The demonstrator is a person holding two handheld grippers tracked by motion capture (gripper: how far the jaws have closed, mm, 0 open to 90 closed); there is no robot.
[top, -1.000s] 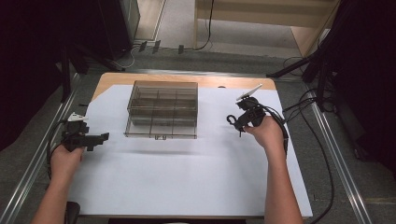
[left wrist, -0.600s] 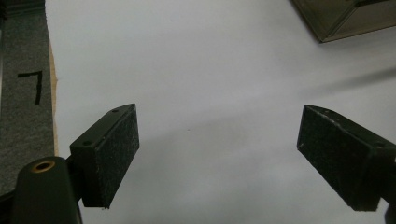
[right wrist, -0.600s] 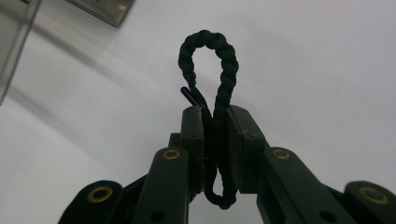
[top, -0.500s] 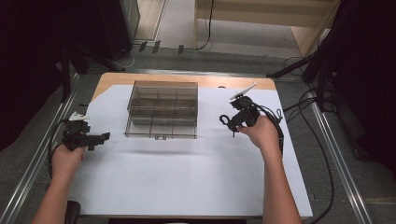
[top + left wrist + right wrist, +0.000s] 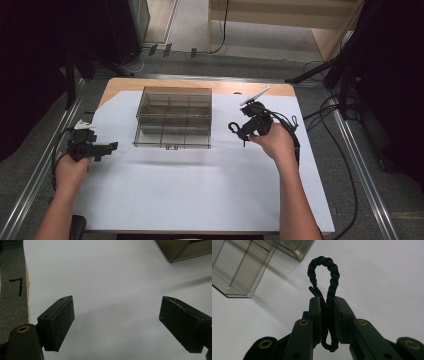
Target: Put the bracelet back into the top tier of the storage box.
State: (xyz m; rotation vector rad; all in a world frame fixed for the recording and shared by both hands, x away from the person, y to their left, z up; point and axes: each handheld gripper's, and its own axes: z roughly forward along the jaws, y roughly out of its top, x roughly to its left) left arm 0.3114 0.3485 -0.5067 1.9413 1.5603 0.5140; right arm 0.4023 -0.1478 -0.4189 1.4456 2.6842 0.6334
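A clear smoky plastic organizer box [image 5: 174, 118] with several compartments stands on the white sheet at the table's back middle. My right gripper [image 5: 239, 130] hovers just right of the box, shut on a black twisted cord loop [image 5: 329, 277] that sticks out past the jaws; the box's corner [image 5: 237, 267] shows at the upper left of the right gripper view. My left gripper [image 5: 109, 146] rests near the table's left edge, open, with nothing between its pads [image 5: 61, 322]. The box's corner [image 5: 185, 250] appears at the top right of the left gripper view.
The white sheet [image 5: 200, 185] covers most of the wooden table [image 5: 125, 84]. Metal rails [image 5: 40, 175] run along both sides. Cables [image 5: 345, 165] trail off the right edge. A strip with a black mark [image 5: 17, 286] lies left of the sheet.
My right gripper has moved left toward the box with the cord loop held in it. The left gripper has barely shifted.
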